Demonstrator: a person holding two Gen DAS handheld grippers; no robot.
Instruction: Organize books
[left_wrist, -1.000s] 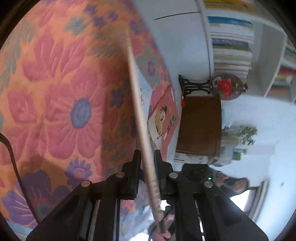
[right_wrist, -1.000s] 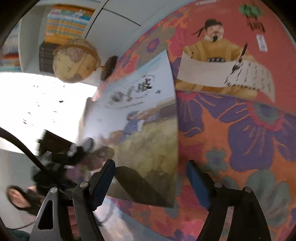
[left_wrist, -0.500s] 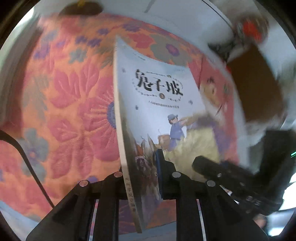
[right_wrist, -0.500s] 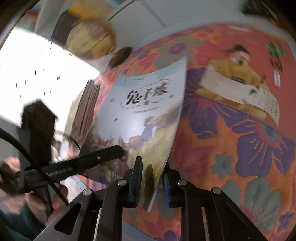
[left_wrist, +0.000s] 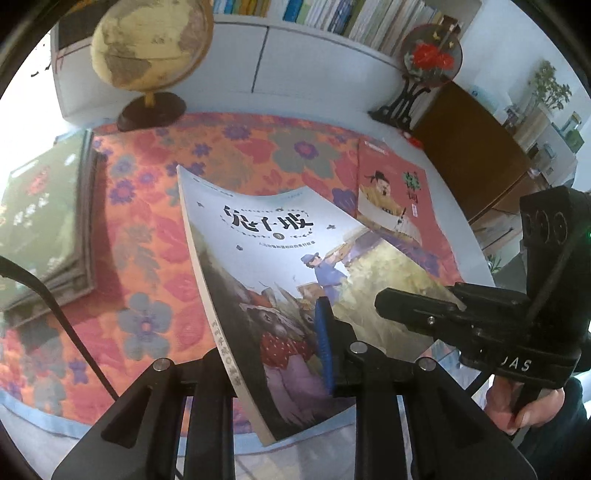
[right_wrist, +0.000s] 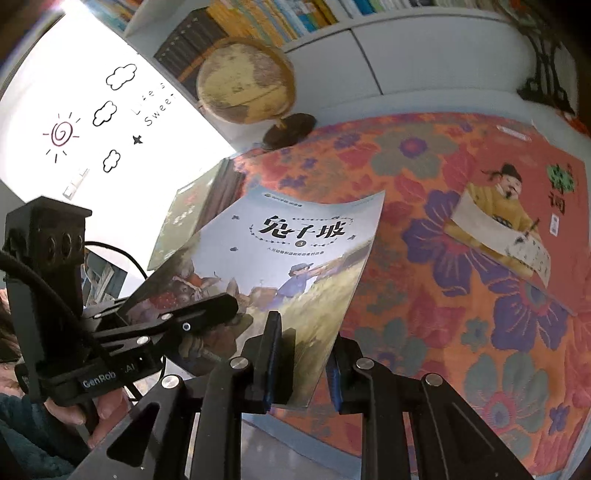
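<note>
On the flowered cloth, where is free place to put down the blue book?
The widest bare patch of the flowered cloth lies between the book stack and the red book, under the lifted blue book. The back edge is crowded by the globe and the ornament stand.

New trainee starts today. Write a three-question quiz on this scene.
1. True or false: the blue book lies flat on the cloth.
2. How many hand-held grippers grip the blue book?
3. What lies to the right of the blue book? A) red book B) globe C) plant

Key: 1. False, it is lifted. 2. Two, the left hand-held gripper and the right hand-held gripper. 3. A, the red book.
</note>
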